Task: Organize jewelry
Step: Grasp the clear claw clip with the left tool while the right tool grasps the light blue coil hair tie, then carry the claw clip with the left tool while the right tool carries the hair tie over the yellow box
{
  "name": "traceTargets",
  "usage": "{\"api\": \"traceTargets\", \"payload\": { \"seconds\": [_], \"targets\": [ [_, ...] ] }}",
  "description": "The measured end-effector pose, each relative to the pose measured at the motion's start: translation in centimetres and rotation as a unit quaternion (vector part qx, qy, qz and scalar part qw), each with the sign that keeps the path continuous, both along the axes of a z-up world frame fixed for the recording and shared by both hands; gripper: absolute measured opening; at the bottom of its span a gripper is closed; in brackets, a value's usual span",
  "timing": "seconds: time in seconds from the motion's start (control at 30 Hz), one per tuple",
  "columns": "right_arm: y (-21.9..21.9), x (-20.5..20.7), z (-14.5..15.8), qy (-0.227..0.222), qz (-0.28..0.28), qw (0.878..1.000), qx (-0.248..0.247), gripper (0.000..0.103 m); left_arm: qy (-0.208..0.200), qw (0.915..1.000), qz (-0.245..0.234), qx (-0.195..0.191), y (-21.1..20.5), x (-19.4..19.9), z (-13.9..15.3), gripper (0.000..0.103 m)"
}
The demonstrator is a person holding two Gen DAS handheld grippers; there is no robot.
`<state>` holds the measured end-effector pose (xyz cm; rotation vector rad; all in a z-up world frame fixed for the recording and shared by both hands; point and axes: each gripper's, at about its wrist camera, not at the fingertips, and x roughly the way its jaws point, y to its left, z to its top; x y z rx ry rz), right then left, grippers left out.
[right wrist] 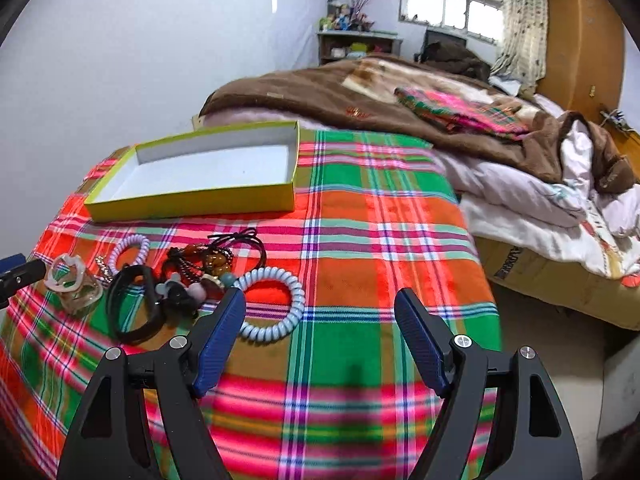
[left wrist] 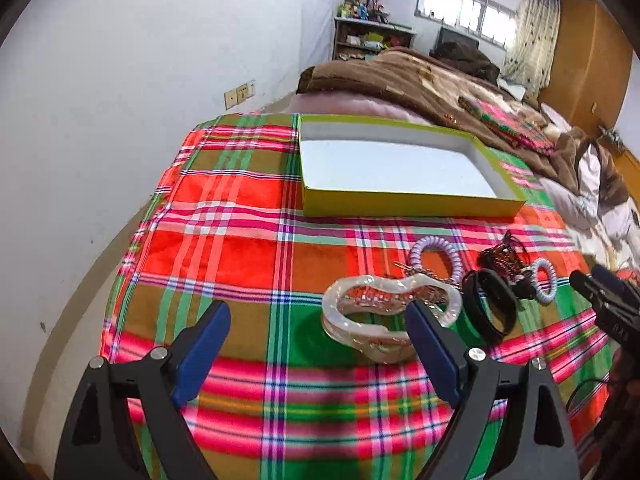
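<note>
The jewelry still lies in a loose cluster on the plaid cloth [left wrist: 240,240], none of it sorted yet: a pearly hair claw [left wrist: 384,320] nearest the left gripper, a black wristband [left wrist: 490,304] just beside it, a lilac coil hair tie [left wrist: 434,256] behind, a dark beaded tangle [right wrist: 200,268] with a black cord, and a pale blue coil hair tie [right wrist: 276,304] at the right end. The shallow yellow-green box [left wrist: 400,204] sits farther back on the cloth, well apart from the cluster, and its white floor is bare, so by my reading the task has hardly begun and every piece is left to move. The left gripper [left wrist: 318,332] is spread wide and holds nothing, one finger close to the hair claw. The right gripper [right wrist: 320,312] is likewise wide and empty, its left finger just beside the blue coil.
</note>
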<state>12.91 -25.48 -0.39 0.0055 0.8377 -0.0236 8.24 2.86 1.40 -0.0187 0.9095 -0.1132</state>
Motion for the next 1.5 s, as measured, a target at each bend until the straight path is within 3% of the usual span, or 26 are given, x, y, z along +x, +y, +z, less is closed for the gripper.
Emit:
{"api": "traceTargets", "payload": {
  "seconds": [0.2, 0.43, 0.57, 0.8, 1.03, 1.13, 1.33, 1.43, 1.5],
  "targets": [
    [0.2, 1.6, -1.3, 0.032, 0.036, 0.999, 0.009, 0.076, 0.027, 0.9993, -0.024, 0.001, 0.1, 1.8, -0.9, 0.09],
    [0.2, 2.6, -1.8, 0.044, 0.052, 0.998, 0.014, 0.067, 0.044, 0.9969, -0.065, 0.009, -0.1, 2.4, -1.3, 0.09],
    [0.5, 3.0, -2.1, 0.05, 0.063, 0.997, 0.012, 0.056, 0.06, 0.9943, -0.088, -0.005, -0.3, 2.6, -1.4, 0.09],
    [0.7, 3.3, -2.4, 0.053, 0.066, 0.996, 0.02, 0.022, 0.098, 0.9893, -0.107, -0.016, -1.0, 3.0, -3.0, 0.084],
    [0.9, 3.1, -2.4, 0.05, 0.062, 0.997, 0.025, 0.011, 0.093, 0.9886, -0.113, -0.036, -0.9, 2.6, -2.7, 0.065],
    [0.8, 2.9, -2.3, 0.047, 0.059, 0.997, 0.027, 0.01, 0.089, 0.9885, -0.113, -0.046, -0.9, 2.4, -2.4, 0.046],
    [0.4, 2.3, -2.1, 0.039, 0.046, 0.998, 0.037, 0.01, 0.08, 0.9906, -0.103, -0.04, -0.7, 2.2, -2.0, 0.032],
    [0.3, 2.0, -1.6, 0.032, 0.043, 0.998, 0.04, 0.01, 0.079, 0.991, -0.097, -0.048, -0.5, 2.2, -1.9, 0.017],
    [0.3, 1.9, -1.2, 0.027, 0.043, 0.998, 0.042, 0.009, 0.075, 0.9918, -0.091, -0.049, -0.4, 2.2, -1.6, 0.017]
  ]
}}
